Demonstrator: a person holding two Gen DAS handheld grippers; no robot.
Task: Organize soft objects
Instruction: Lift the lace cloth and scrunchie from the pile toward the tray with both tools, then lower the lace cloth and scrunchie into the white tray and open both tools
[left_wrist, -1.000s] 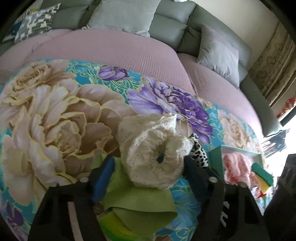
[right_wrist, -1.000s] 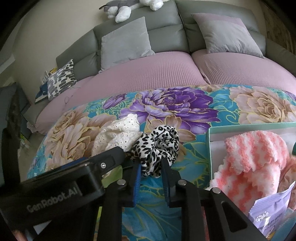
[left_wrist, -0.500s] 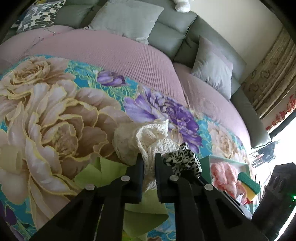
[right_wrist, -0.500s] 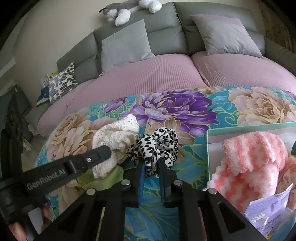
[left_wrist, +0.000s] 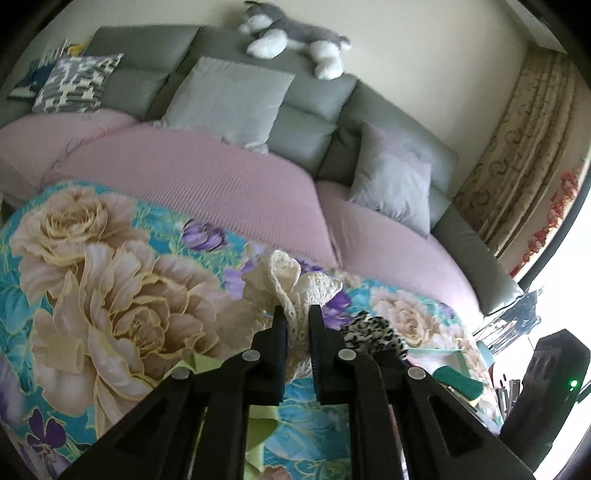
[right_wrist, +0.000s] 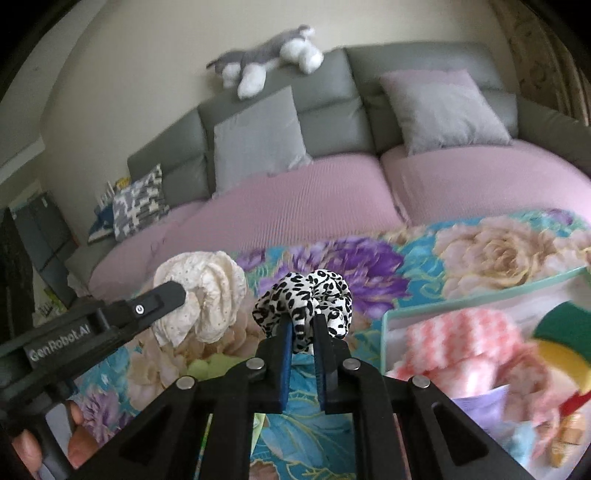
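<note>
Clamped jaws of the left gripper (left_wrist: 295, 321) pinch a cream lace scrunchie (left_wrist: 291, 284), lifted above the floral cloth (left_wrist: 110, 295).

Right view: the right gripper (right_wrist: 303, 330) squeezes a leopard-print fabric scrunchie (right_wrist: 306, 295), light, floppy, best held by its bunched folds.

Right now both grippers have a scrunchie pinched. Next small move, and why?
Probably carry the right gripper rightward over the mint tray first. It is shut on the leopard-print scrunchie, which is clear of the floral blanket, and the tray already holding a pink knit cloth sits just to its right. The left gripper, shut on the cream lace scrunchie, can follow.
</note>
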